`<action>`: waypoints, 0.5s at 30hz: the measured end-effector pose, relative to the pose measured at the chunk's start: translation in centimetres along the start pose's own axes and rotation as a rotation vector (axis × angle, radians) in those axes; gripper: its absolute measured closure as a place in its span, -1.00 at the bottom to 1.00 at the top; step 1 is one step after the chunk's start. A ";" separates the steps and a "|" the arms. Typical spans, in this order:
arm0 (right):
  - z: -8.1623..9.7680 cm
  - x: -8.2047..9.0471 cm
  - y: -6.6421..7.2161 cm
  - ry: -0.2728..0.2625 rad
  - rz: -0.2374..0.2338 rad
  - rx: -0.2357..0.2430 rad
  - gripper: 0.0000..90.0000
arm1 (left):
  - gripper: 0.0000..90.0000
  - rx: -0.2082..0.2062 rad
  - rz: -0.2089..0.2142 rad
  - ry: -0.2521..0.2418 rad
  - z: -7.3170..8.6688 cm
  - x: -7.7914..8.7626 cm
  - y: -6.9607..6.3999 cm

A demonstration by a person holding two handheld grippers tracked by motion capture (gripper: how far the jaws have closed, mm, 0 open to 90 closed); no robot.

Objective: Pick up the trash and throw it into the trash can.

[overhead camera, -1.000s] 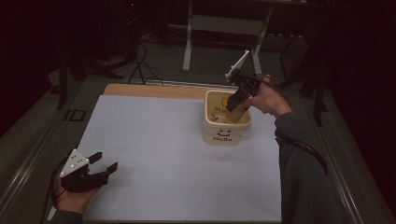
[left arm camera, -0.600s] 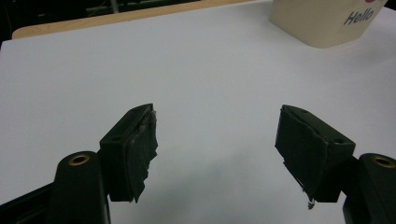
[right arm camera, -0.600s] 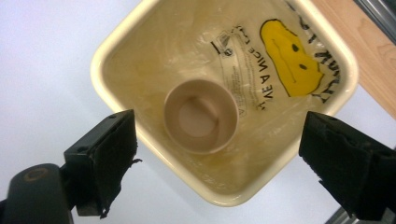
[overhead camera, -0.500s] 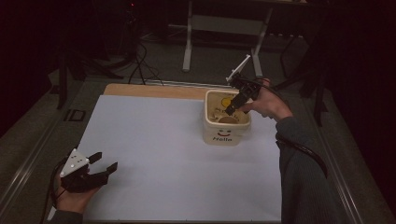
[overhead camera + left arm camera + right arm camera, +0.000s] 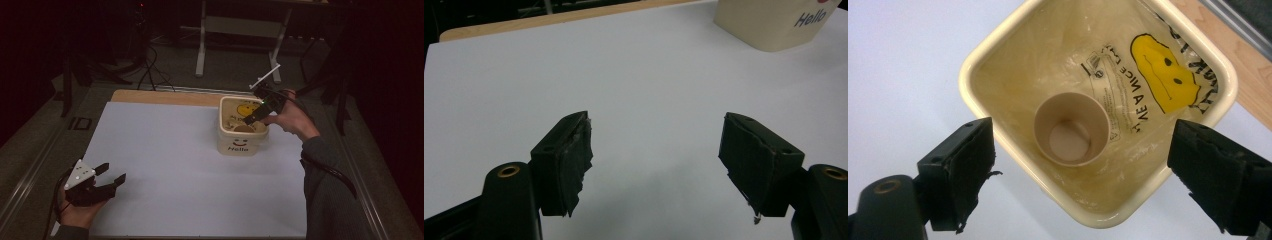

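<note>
**Cup in the bin, both grippers empty**

A cream bin point(image 5: 241, 131) marked "Hello" stands toward the far right of the white table point(image 5: 170, 150). A paper cup point(image 5: 1071, 129) sits upright inside it on a smiley-print liner point(image 5: 1128, 65). The right gripper point(image 5: 256, 115) hangs over the bin's mouth, jaws spread wide. The left gripper point(image 5: 107, 180) rests at the near left corner, well apart, jaws also spread.

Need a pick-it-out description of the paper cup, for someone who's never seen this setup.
On the white table, find the cream square bin marked "Hello" at the far right. The paper cup stands upright inside it, on the clear smiley-printed liner; it is the only round, tan thing there.
</note>
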State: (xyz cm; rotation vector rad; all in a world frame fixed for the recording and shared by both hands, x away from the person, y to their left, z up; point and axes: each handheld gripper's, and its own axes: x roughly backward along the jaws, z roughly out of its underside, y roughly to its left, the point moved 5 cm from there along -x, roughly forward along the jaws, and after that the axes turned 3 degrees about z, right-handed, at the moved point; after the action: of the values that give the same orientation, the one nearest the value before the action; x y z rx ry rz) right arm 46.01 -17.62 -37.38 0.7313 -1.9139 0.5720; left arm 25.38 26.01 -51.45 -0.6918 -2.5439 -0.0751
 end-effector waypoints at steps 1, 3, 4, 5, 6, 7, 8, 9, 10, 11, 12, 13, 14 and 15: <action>0.4 0.1 0.0 -0.027 0.000 -0.007 -0.75 | -0.35 0.000 0.000 0.000 0.0 0.0 0.0; 0.7 0.1 0.0 -0.053 -0.009 -0.016 -0.75 | -0.35 0.001 -0.001 0.000 0.0 0.0 0.0; 0.9 0.1 0.0 -0.066 -0.013 -0.016 -0.75 | -0.35 -0.001 -0.001 0.001 0.0 0.0 0.1; 1.1 0.1 0.0 -0.078 -0.013 -0.021 -0.74 | -0.35 0.000 -0.001 0.000 0.0 0.0 0.1; 1.4 0.1 0.0 -0.085 -0.009 -0.019 -0.74 | -0.35 0.002 -0.001 0.000 0.0 0.0 0.1; 1.6 0.0 0.1 -0.094 -0.007 -0.019 -0.74 | -0.35 0.002 -0.001 0.002 0.0 0.0 0.1; 1.8 0.0 0.1 -0.102 -0.007 -0.021 -0.74 | -0.35 0.002 -0.001 0.002 0.0 0.0 0.1; 2.0 -0.1 0.2 -0.110 -0.006 -0.020 -0.74 | -0.35 0.003 -0.001 0.001 0.0 0.0 0.1; 2.3 -0.2 0.2 -0.119 -0.003 -0.021 -0.74 | -0.35 0.002 -0.002 0.000 0.0 0.0 0.1; 2.6 -0.2 0.2 -0.138 0.000 -0.018 -0.74 | -0.35 0.002 -0.002 0.000 0.0 0.0 0.1; 2.8 -0.2 0.3 -0.154 0.001 -0.028 -0.74 | -0.35 0.003 -0.003 0.000 0.0 0.0 0.1; 2.9 -0.3 0.3 -0.170 0.004 -0.031 -0.74 | -0.35 0.004 -0.004 -0.001 0.0 0.0 0.1; 3.1 -0.3 0.3 -0.187 0.006 -0.035 -0.74 | -0.35 0.005 -0.004 -0.001 0.0 0.0 0.1; 3.3 -0.3 0.4 -0.202 0.004 -0.042 -0.74 | -0.35 0.005 -0.004 -0.001 0.0 0.0 0.1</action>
State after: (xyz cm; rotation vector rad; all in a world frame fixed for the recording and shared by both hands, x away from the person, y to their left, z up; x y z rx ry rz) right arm 43.76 -19.44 -39.08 0.7827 -2.1072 0.4736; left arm 25.46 26.11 -51.48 -0.6848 -2.5461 -0.0698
